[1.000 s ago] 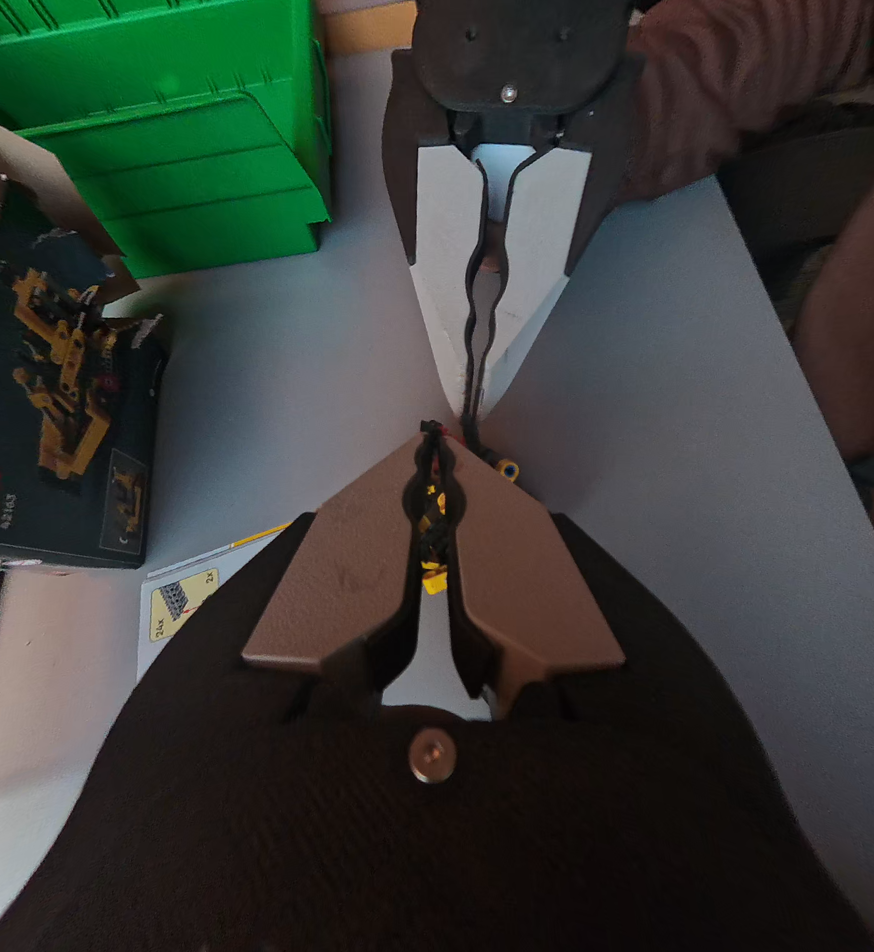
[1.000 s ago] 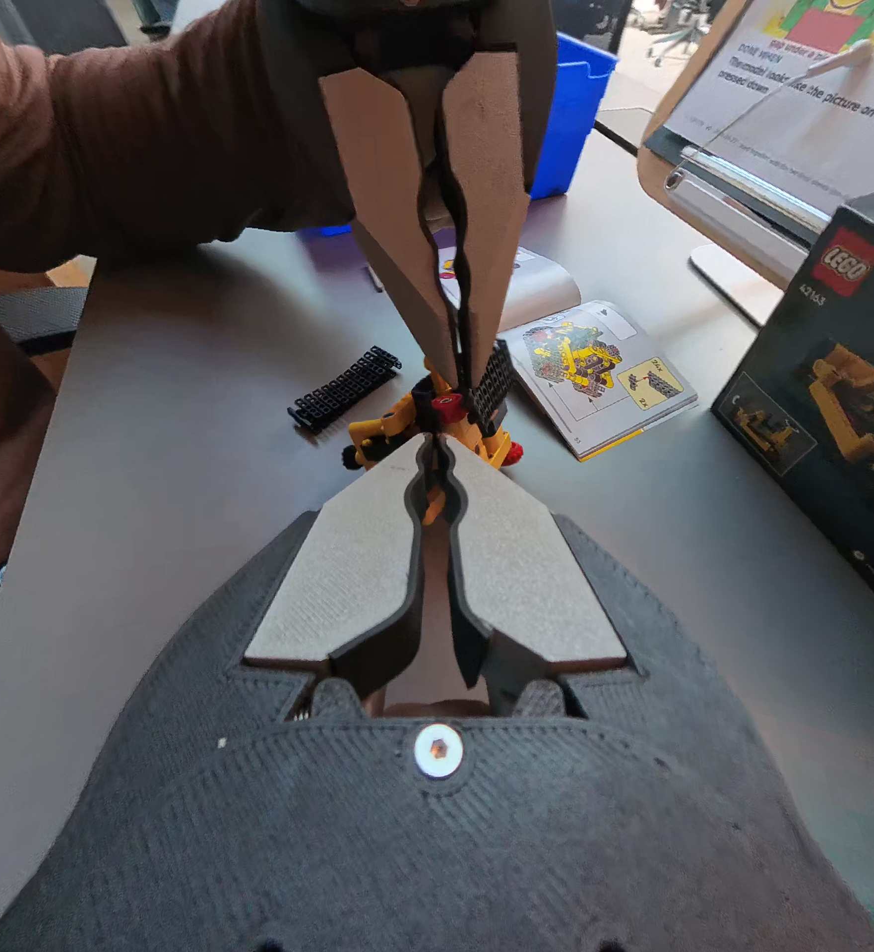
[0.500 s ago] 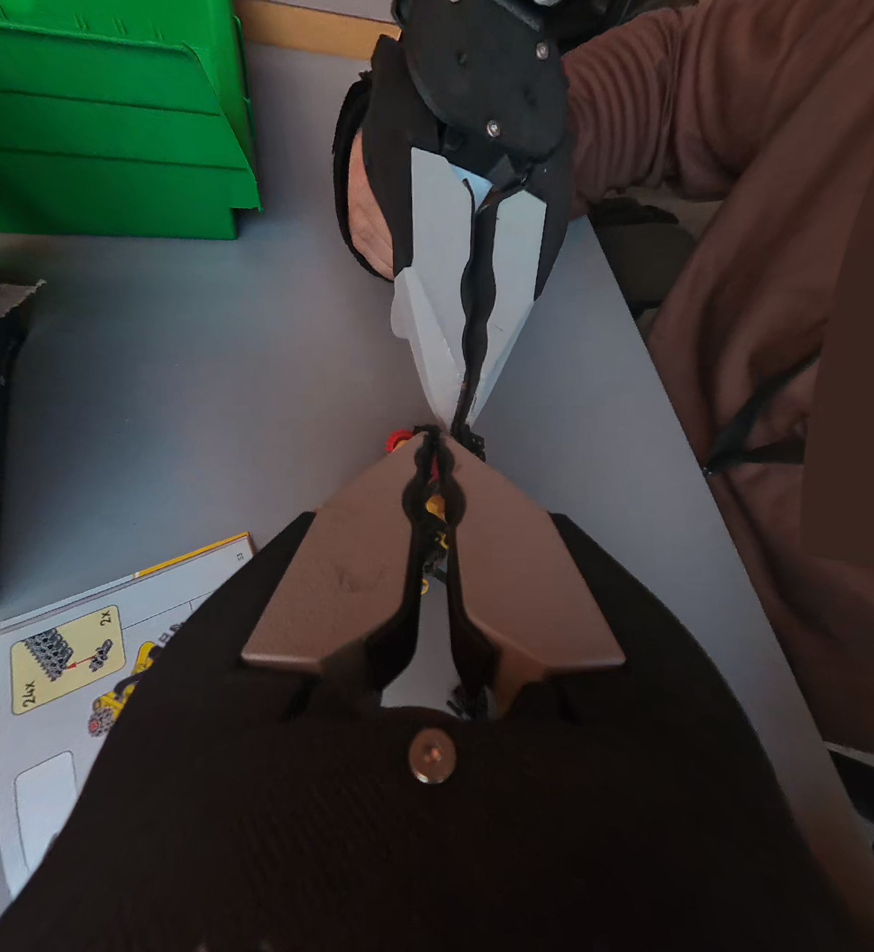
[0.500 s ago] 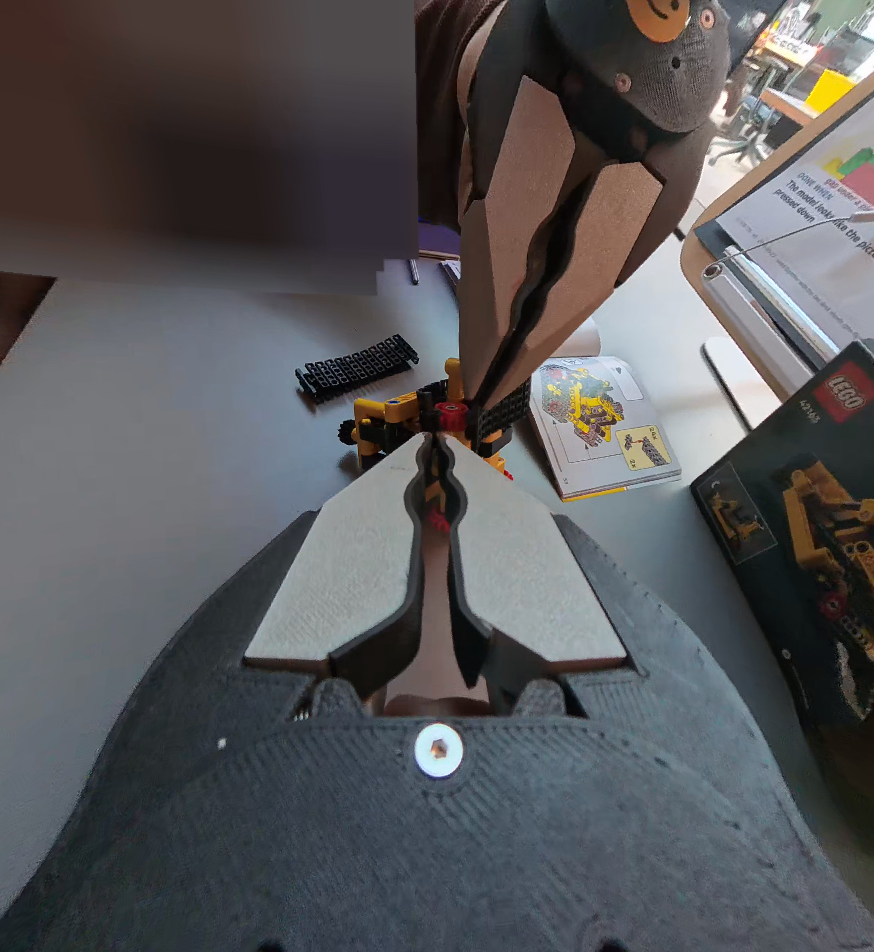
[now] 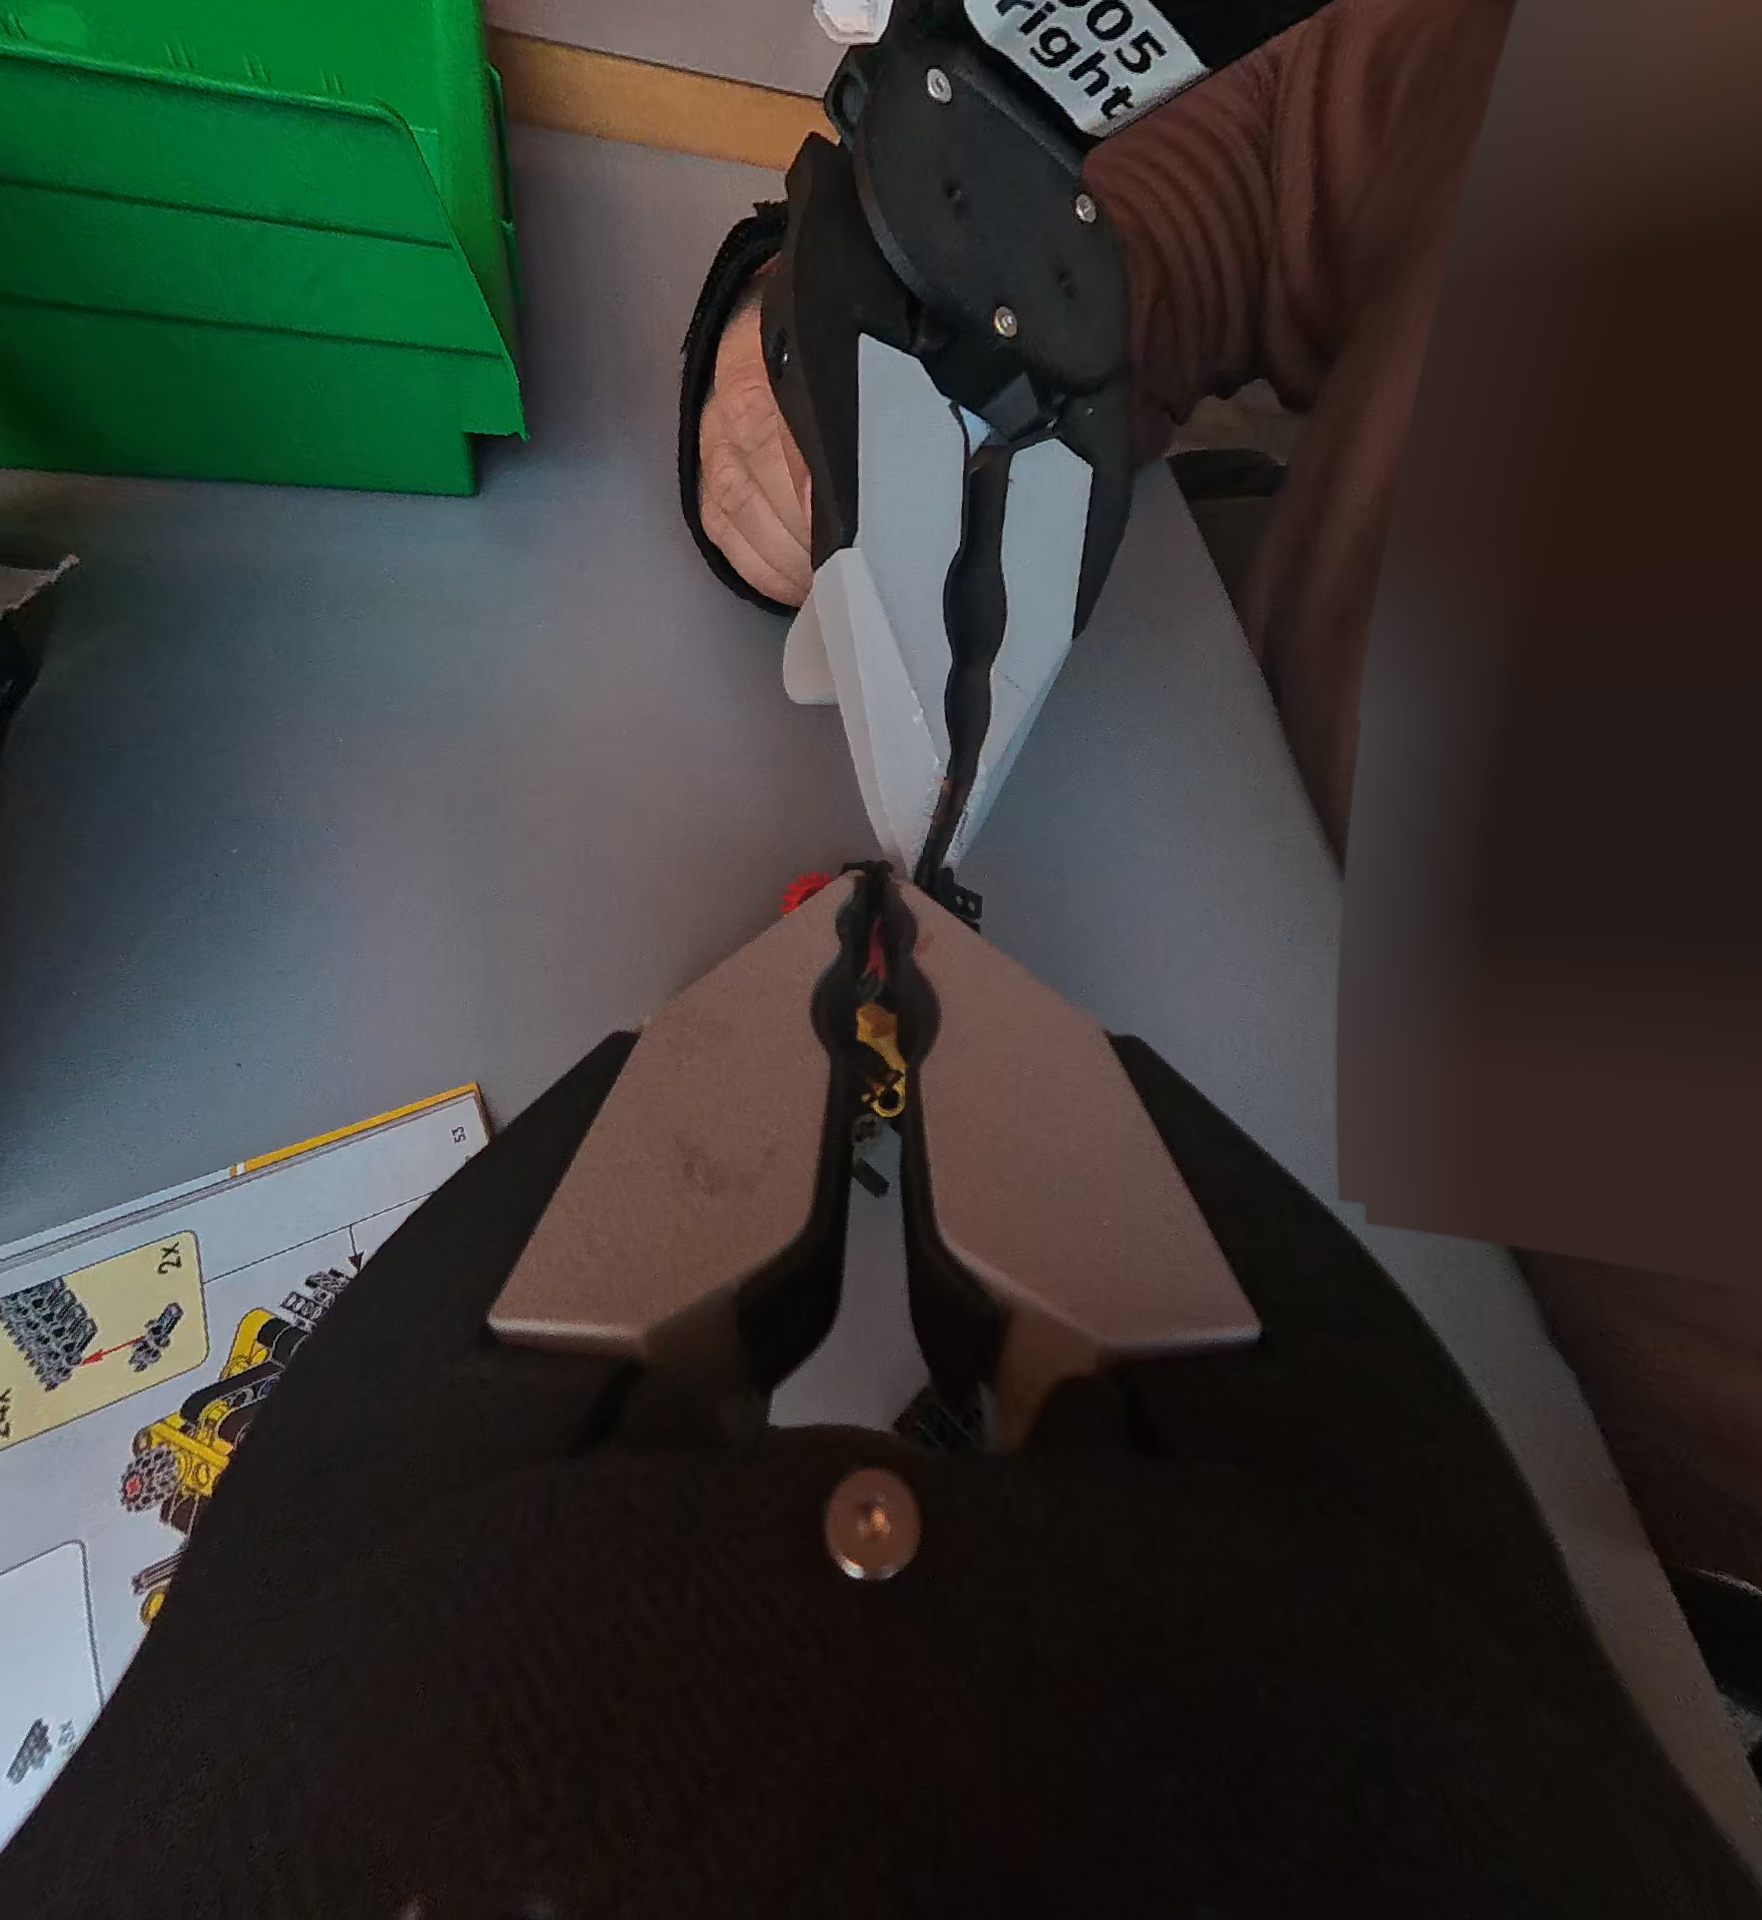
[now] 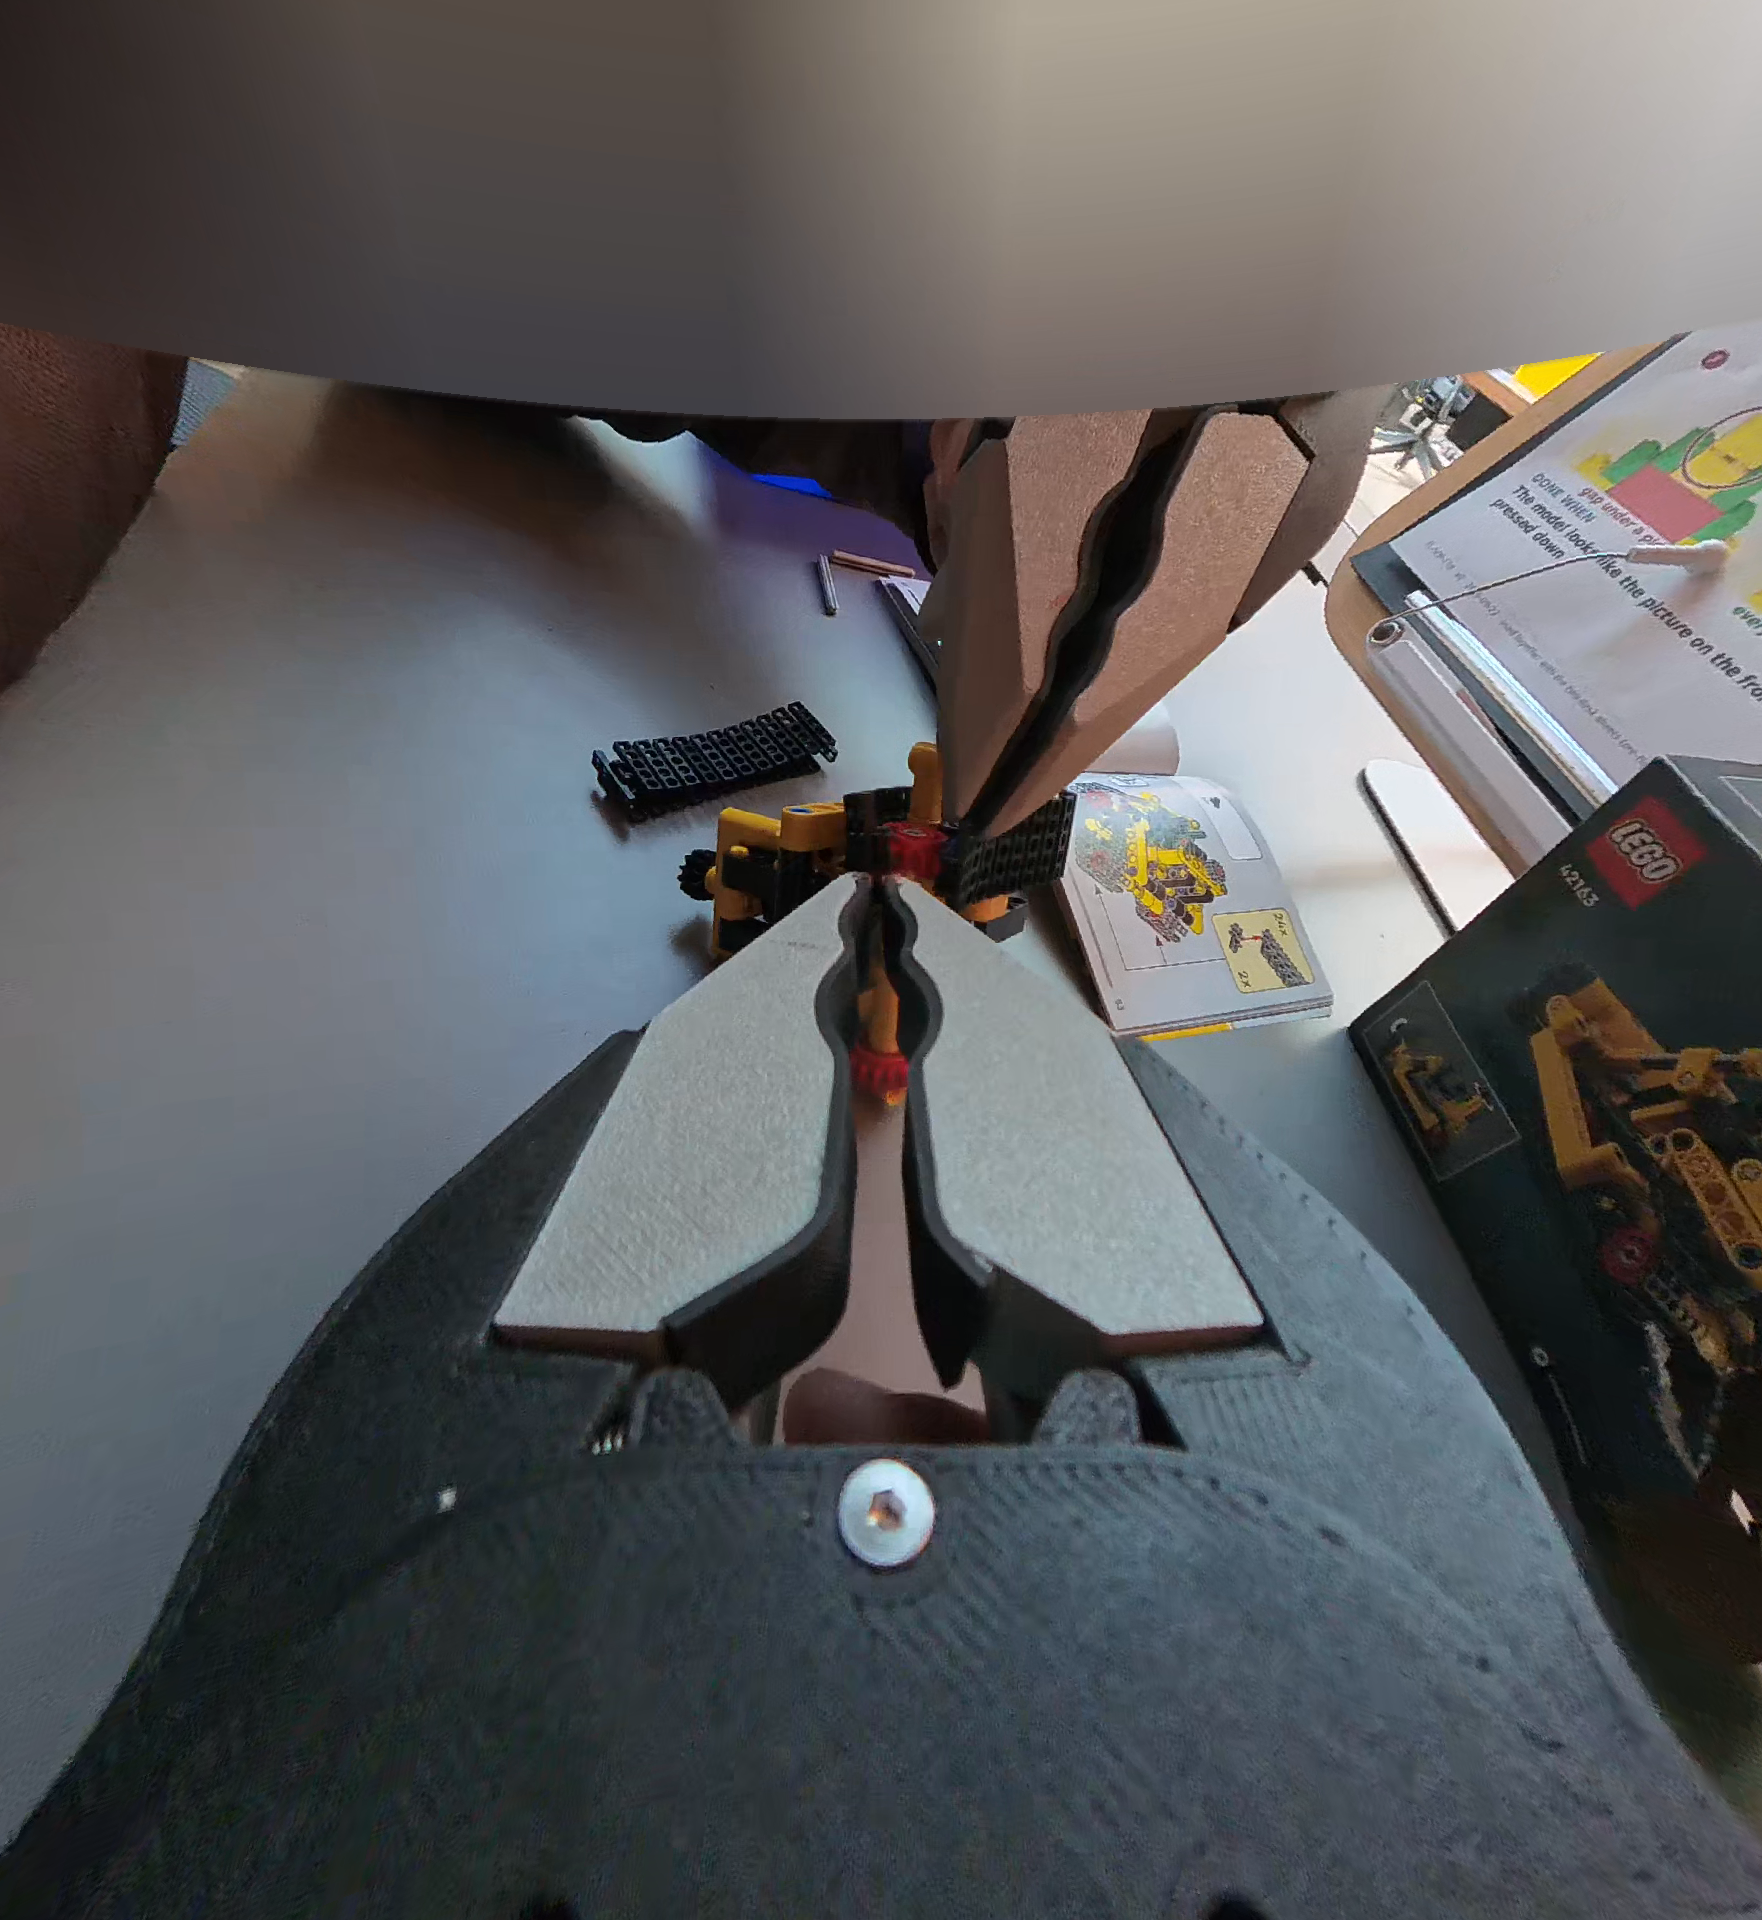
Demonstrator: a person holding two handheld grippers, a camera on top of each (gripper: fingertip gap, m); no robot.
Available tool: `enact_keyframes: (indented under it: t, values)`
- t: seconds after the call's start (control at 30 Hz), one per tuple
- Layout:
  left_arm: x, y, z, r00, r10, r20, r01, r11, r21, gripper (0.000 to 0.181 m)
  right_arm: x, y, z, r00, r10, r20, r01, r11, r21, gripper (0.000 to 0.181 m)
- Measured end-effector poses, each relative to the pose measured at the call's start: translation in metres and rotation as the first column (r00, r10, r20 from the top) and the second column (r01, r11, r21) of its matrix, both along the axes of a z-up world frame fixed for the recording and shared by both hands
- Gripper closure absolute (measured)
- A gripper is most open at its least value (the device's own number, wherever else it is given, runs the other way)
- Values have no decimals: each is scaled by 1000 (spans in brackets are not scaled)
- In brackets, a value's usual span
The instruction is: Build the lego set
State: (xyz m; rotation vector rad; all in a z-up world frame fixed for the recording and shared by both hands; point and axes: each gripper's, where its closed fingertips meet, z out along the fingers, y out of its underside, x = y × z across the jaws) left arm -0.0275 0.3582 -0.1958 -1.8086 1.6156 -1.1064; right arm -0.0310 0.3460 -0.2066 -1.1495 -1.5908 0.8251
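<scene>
A yellow and black lego model [image 6: 773, 857] with a red gear [image 6: 903, 840] stands on the grey table [image 6: 337, 987]. My right gripper [image 6: 877, 885] has pale grey fingers and is shut on the model's near side; a yellow and red part shows in its gap. My left gripper [image 6: 968, 831] has brown fingers, comes down from above and is shut on a black track strip [image 6: 1028, 847] at the model. In the left wrist view, my left gripper [image 5: 872, 878] meets the right gripper [image 5: 934, 868] tip to tip, hiding most of the model [image 5: 879, 1039].
A second black track strip [image 6: 716, 758] lies behind the model. An open instruction booklet [image 6: 1194, 914] lies to its right and also shows in the left wrist view [image 5: 129, 1351]. The dark set box [image 6: 1635, 1143] and a clipboard [image 6: 1635, 582] stand right. Green bins [image 5: 202, 260] stand far left. Less than 4 cm separates the two grippers' tips.
Both grippers stayed shut and tip to tip at the model while tilting. The left view swung towards the booklet and away from the box; the track strip now lies flatter against the model.
</scene>
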Motion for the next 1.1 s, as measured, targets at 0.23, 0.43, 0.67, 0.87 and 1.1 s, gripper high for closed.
enact_keyframes:
  t: [0.23, 0.43, 0.67, 0.87, 1.1]
  values:
    - [-1, 0, 0, 1000, 0, -9, 0, 1000, 15, 181, 0, 0, 0, 1000, 1, -8, -1, 1000, -19, 181]
    - [-2, 4, 0, 1000, 17, -2, -17, 999, 37, 181, -2, 4, 1, 1000, -9, -3, 8, 985, -173, 181]
    - [-2, 3, 1, 1000, 8, -15, -6, 996, 92, 181, -2, 4, 1, 999, -33, 20, 37, 947, -318, 181]
    - [-1, 2, 2, 1000, -26, 11, 25, 994, 110, 181, -4, 5, -3, 999, -7, 35, 22, 898, -440, 181]
    - [-4, 2, 1, 997, -72, -12, 73, 982, 173, 181, -6, 6, -4, 999, -3, 46, 26, 863, -505, 181]
